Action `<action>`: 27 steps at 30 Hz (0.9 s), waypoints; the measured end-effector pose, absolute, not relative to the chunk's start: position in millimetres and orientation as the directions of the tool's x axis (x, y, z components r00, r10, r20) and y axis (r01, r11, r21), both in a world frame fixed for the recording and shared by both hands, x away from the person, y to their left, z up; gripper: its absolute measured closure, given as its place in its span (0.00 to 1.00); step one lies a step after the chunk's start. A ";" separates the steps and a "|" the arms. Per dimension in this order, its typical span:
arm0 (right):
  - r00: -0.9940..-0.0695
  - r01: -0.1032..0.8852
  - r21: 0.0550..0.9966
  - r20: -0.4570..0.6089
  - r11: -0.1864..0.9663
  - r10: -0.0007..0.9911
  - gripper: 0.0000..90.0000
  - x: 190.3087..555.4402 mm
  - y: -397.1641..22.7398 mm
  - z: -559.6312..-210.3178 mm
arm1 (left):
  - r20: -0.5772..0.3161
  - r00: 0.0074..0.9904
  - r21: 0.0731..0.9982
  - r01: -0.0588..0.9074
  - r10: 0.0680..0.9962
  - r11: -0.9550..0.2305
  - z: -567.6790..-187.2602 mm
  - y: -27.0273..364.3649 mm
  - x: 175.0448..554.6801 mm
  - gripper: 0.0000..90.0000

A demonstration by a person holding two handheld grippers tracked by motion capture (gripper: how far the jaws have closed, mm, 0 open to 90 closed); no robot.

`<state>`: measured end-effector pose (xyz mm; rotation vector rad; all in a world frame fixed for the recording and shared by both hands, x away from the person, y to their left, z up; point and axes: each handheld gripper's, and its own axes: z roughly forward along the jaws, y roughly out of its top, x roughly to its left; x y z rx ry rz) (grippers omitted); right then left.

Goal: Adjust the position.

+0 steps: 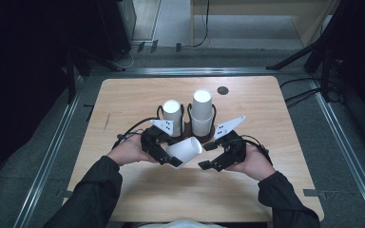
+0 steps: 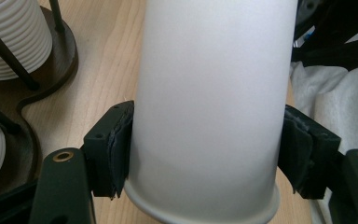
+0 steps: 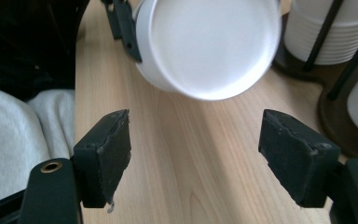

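Observation:
A white paper cup (image 1: 185, 149) lies on its side in my left gripper (image 1: 171, 156), which is shut on it near the rim; in the left gripper view the cup (image 2: 209, 107) sits squeezed between both pads. The cup's closed bottom (image 3: 212, 44) points toward my right gripper (image 1: 209, 156), whose jaws stand wide open a short way off with nothing between them. In the right gripper view the gripper (image 3: 196, 149) hovers over bare wood just short of the cup.
A dark wire cup holder (image 1: 188, 127) in the table's middle carries two stacks of white cups (image 1: 172, 117) (image 1: 202, 113). A black round grommet (image 1: 223, 90) sits near the far edge. The wooden table (image 1: 266, 118) has free room left and right.

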<state>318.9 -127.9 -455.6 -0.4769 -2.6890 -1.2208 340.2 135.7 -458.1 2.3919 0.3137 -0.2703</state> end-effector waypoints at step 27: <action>-0.958 0.274 0.678 0.251 0.682 0.135 0.33 320.1 -89.5 -475.5 | -0.305 0.949 0.438 0.212 0.077 -0.874 -474.8 111.6 334.1 0.30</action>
